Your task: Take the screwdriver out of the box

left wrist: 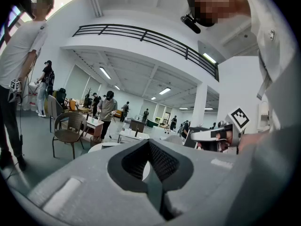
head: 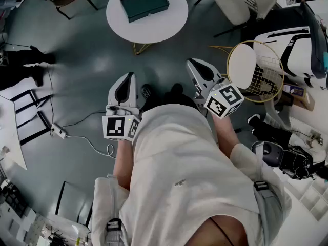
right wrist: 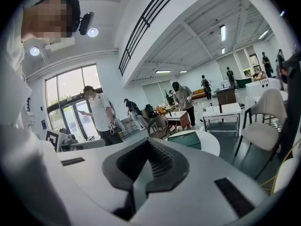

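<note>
A dark green box [head: 144, 4] lies with its lid down on a round white table [head: 169, 22] at the top of the head view. No screwdriver shows in any view. My left gripper [head: 127, 78] and right gripper [head: 196, 64] hover close to my body over the grey floor, well short of the table. Both are shut with nothing between their jaws. The right gripper view looks over its shut gripper [right wrist: 149, 144] at the box [right wrist: 186, 139] on the table [right wrist: 209, 145]. The left gripper [left wrist: 149, 146] points across the room, with the right gripper [left wrist: 217, 134] at its side.
A wire chair with a round white seat [head: 253, 68] stands right of my right gripper, and a white chair [head: 241, 1] beyond it. A power strip with cable [head: 59, 132] lies on the floor at left. Several people stand in the hall; a brown chair [left wrist: 68, 132] is nearby.
</note>
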A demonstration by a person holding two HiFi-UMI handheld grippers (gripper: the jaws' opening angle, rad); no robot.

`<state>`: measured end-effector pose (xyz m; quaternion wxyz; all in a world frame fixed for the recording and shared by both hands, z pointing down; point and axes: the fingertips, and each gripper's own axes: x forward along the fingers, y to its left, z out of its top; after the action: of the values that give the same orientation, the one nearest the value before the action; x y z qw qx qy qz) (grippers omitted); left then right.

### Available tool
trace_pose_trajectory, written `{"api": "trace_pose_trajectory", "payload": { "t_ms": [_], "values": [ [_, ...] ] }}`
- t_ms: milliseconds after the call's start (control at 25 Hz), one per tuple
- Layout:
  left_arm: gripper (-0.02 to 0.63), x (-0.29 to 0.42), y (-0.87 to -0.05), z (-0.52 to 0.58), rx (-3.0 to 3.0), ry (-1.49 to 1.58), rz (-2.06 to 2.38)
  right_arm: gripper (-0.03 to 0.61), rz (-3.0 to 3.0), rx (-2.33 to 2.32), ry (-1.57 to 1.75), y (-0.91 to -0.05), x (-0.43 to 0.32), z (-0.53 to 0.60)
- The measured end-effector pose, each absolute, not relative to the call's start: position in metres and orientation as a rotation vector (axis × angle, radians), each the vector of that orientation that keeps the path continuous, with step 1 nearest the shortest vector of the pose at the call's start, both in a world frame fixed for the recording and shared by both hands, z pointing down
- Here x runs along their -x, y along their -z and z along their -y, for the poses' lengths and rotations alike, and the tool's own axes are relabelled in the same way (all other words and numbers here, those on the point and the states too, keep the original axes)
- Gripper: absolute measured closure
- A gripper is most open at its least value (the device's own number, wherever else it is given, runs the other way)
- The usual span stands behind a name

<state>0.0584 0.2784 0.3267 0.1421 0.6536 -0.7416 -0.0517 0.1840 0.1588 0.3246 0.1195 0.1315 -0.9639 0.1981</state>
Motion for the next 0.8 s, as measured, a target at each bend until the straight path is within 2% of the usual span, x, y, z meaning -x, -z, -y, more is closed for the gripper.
{"api": "trace_pose_trajectory", "payload": {
  "t_ms": [360,800],
  "values": [
    [0.603,-0.058,-0.320,-0.292,-1.932,0.110,2.144,0.574,2.819,-0.400,-0.559,-0.322,-0.181,-0.180],
    [0.604,-0.054,-0.336,-0.295,-1.972,0.081,2.060,0.572,2.750,-0.463,-0.699,-0.338,-0.171,-0.186]
  ]
}}
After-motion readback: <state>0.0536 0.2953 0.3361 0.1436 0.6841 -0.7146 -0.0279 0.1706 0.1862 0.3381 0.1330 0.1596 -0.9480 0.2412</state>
